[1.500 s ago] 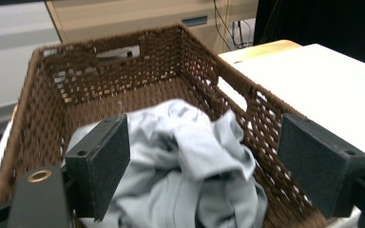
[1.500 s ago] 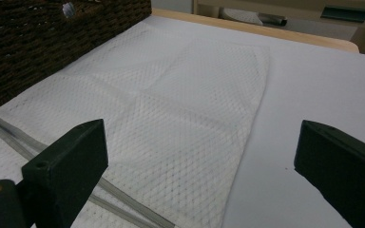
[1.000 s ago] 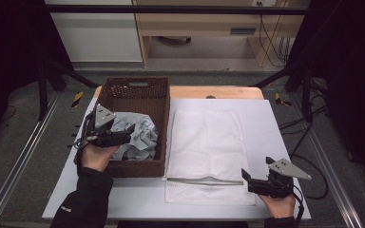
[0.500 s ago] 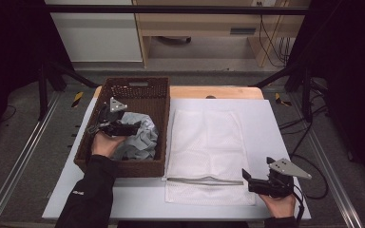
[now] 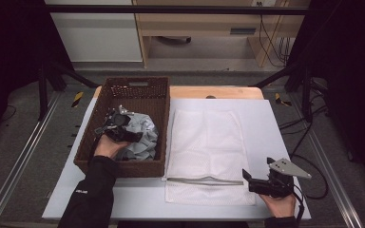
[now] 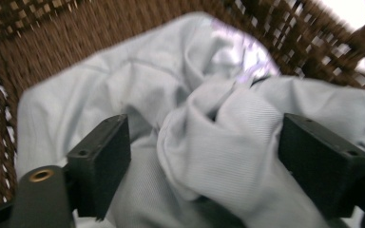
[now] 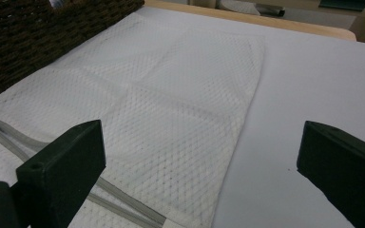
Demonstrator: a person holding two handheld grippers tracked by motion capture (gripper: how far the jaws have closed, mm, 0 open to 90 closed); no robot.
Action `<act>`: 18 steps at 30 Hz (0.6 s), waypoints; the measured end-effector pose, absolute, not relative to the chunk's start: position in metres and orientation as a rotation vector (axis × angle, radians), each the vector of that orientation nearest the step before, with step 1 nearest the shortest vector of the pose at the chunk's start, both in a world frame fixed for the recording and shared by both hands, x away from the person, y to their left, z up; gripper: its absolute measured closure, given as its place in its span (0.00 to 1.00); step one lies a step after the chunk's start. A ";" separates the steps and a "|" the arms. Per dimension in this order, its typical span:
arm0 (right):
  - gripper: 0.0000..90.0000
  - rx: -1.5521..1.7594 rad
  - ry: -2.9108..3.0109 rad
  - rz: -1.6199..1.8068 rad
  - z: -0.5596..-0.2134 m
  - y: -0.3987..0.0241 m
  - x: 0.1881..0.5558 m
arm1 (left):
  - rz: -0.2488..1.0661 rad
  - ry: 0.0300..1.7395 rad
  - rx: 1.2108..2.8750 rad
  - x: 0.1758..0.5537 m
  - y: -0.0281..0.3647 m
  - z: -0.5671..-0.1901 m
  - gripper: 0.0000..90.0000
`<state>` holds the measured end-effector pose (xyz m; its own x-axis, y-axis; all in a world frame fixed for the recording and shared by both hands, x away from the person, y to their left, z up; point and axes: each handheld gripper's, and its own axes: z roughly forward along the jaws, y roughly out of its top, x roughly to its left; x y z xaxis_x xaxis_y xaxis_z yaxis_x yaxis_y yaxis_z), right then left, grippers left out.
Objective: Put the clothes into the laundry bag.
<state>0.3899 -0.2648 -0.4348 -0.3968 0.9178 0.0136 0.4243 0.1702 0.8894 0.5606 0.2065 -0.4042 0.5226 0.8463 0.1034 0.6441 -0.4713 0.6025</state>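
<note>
Left gripper [image 5: 132,137] has dropped into the basket [image 5: 135,88] since a second ago, jaws spread around a fold of the grey cloth [image 6: 204,137] (not yet pinched). Grasp looks next. Right gripper [image 5: 247,179] stays spread, unmoved, beside the mesh bag [image 5: 208,142].

Left arm: dark sleeve [image 5: 91,194] comes in from the bottom edge, forearm stretched forward and slightly right.
Left hand: [image 5: 107,145] palm up under its tool, wrist bent.
Left claw: [image 5: 116,126] angled downward and forward; in the left gripper view its two black jaws stand wide apart with a fold of pale cloth [image 6: 209,142] between them, not pinched.
Right hand: [image 5: 278,203] low at the near right, fingers wrapped round the tool's grip.
Right claw: [image 5: 247,176] level, pointing left, grey three-cornered plate on top; jaws spread wide with nothing between.
</note>
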 end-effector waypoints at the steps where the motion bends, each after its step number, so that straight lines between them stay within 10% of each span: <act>1: 0.03 1.267 1.906 1.174 -0.435 -0.265 0.390 | 0.533 1.216 2.276 0.561 0.206 -0.406 0.18; 18: 0.03 1.278 1.895 1.165 -0.436 -0.268 0.391 | 0.416 1.274 2.405 0.568 0.203 -0.428 0.20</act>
<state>0.3905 -0.2684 -0.4361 -0.3825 0.9239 0.0134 0.4288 0.1647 0.8883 0.5681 0.2028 -0.4281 0.5434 0.8358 0.0786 0.7213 -0.5128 0.4656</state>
